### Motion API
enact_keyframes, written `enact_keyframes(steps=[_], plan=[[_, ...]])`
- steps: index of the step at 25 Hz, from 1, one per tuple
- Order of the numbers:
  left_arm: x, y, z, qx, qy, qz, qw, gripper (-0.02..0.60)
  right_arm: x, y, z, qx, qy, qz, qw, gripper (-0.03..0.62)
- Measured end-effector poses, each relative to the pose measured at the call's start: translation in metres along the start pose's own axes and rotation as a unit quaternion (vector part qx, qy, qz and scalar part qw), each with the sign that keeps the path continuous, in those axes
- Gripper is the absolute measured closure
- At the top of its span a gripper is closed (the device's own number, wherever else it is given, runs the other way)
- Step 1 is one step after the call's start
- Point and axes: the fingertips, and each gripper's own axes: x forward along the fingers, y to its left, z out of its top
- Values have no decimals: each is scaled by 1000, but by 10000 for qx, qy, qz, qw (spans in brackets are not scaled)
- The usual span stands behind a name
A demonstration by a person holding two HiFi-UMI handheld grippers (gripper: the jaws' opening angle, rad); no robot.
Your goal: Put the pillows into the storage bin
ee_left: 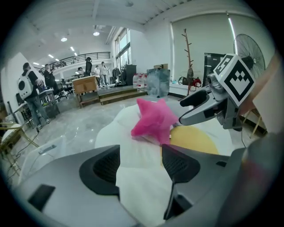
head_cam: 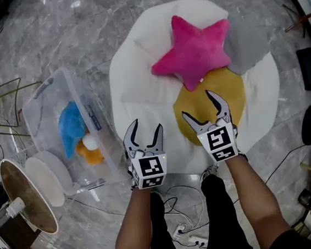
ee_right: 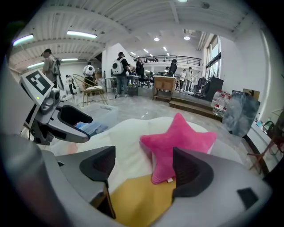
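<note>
The left gripper is open and empty, its jaws apart over the near edge of the big white cushion. The right gripper is also open and holds nothing. It hangs above the yellow pillow, which lies on the near right part of the cushion.

The task looks partly done. The storage bin stands on the floor just left of the cushion. It already holds a blue pillow, an orange one and a small white lump that cannot be made out. Three pillows are left on the cushion. The pink star pillow lies near the middle and overlaps the far edge of the yellow pillow. A grey pillow lies on the cushion's right side, beside the star. Neither gripper touches any of them, so the next pick has not yet begun.

Only the head view takes in the bin's contents and the grey pillow together with the whole cushion. The left gripper view shows bare white cushion between its jaws, with the star and the yellow pillow beyond and the right gripper alongside. The right gripper view has the yellow pillow right under its jaws and the star just past them. It also catches the bin off the cushion's left side. Both gripper views show people standing far off in the hall, which the head view does not.
</note>
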Motion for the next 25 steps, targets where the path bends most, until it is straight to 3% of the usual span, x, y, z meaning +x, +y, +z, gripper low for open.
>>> enact_keyframes(steps=[6,11,17,25], plan=[[44,-59,38,221,-18,-71,9997,282,-22,-73,-30,66,10,-112,9999,174],[61,-88,74,485,-62,145,9987,282,-33,-108,-44,-101,20,162,9998,173],[79,-92,91,429,-32,529,9977,282,-39,-143,-43,-479,-24,400,9980,171],[132,-77,82,909,97,82,9958,282,6,-164,-53,-366,140,264,9989,139]])
